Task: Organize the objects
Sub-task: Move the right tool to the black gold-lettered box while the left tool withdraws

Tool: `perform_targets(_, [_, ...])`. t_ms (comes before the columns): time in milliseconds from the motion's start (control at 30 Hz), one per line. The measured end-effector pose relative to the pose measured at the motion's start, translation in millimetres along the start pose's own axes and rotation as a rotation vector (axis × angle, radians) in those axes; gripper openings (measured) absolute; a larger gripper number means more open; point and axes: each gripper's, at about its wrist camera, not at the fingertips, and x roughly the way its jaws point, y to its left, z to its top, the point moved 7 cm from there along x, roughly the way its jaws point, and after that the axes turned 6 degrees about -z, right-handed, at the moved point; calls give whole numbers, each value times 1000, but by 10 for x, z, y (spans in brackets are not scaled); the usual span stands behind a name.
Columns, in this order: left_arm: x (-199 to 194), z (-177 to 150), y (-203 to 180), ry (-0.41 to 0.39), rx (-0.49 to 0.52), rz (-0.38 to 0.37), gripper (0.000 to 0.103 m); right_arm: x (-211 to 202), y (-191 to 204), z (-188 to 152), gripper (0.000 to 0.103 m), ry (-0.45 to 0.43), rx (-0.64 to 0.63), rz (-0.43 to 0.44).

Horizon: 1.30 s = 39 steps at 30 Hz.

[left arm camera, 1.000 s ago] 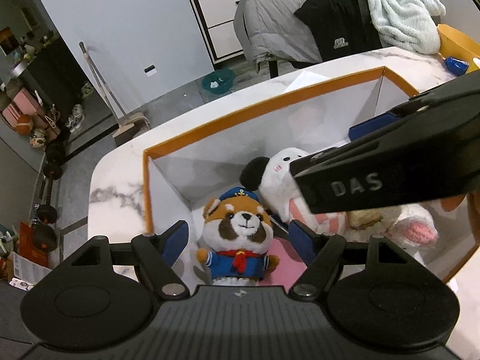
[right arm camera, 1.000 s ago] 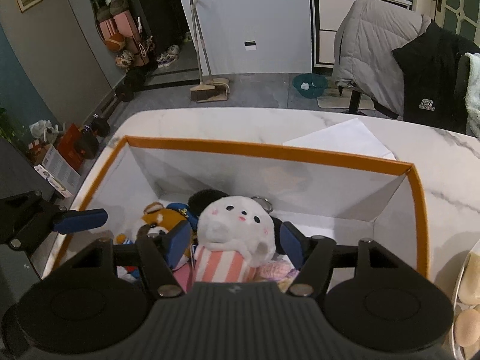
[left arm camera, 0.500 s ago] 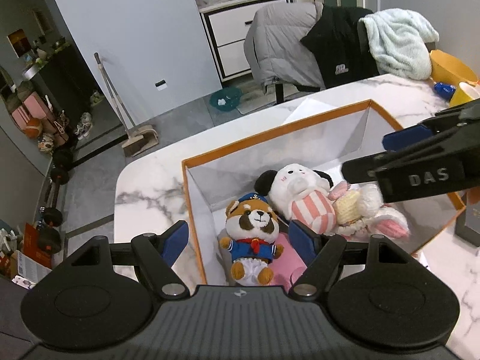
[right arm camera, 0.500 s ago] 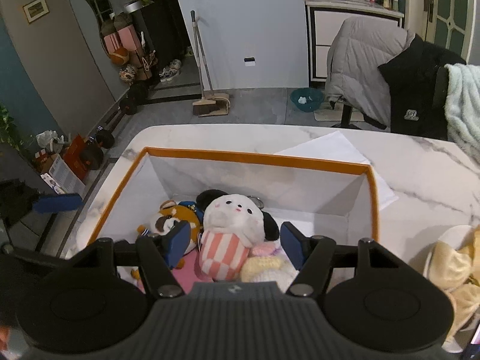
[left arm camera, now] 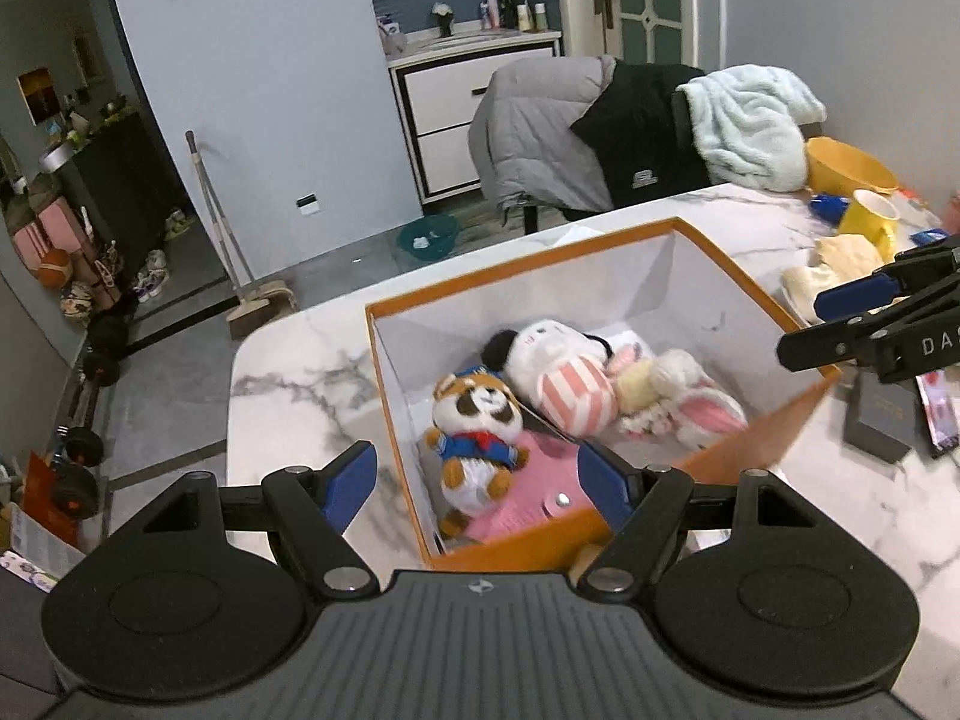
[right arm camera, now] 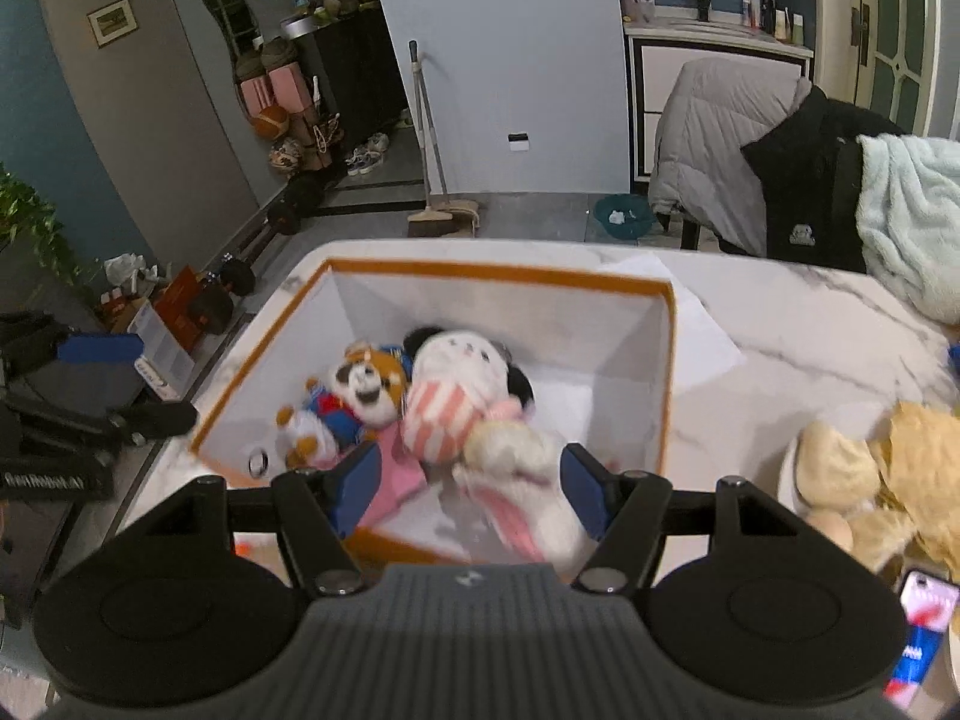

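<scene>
Plush toys (left arm camera: 576,390) lie inside the orange box (left arm camera: 738,276) on the surface, soft, light, best pinched at the body. Beige plush (right arm camera: 882,468) waits at three o'clock. Left hand-held gripper (left arm camera: 480,480) and right hand-held gripper (right arm camera: 468,480) gape wide, empty.

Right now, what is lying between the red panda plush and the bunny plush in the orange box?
The white plush in the pink striped outfit lies between the red panda plush and the bunny plush, touching both. The left wrist view shows it best.
</scene>
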Motion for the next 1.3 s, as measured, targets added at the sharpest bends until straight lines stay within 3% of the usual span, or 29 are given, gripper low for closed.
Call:
perform_targets(400, [93, -623, -199, 10, 106, -68, 88, -167, -496, -835, 68, 71, 3, -26])
perform_targets(667, [337, -963, -329, 26, 65, -119, 88, 96, -861, -1251, 69, 168, 15, -100])
perform_targets(833, [509, -1168, -526, 90, 111, -149, 88, 192, -1005, -1288, 69, 166, -18, -150])
perform_targets(1033, [592, -1249, -705, 107, 188, -153, 88, 260, -1379, -1239, 72, 147, 48, -237])
perform_targets(1133, [590, -1204, -734, 95, 187, -158, 90, 312, -1512, -1254, 72, 159, 79, -258])
perform_targets(1300, [616, -1121, -704, 84, 146, -172, 90, 398, -1510, -1281, 75, 160, 9, -302])
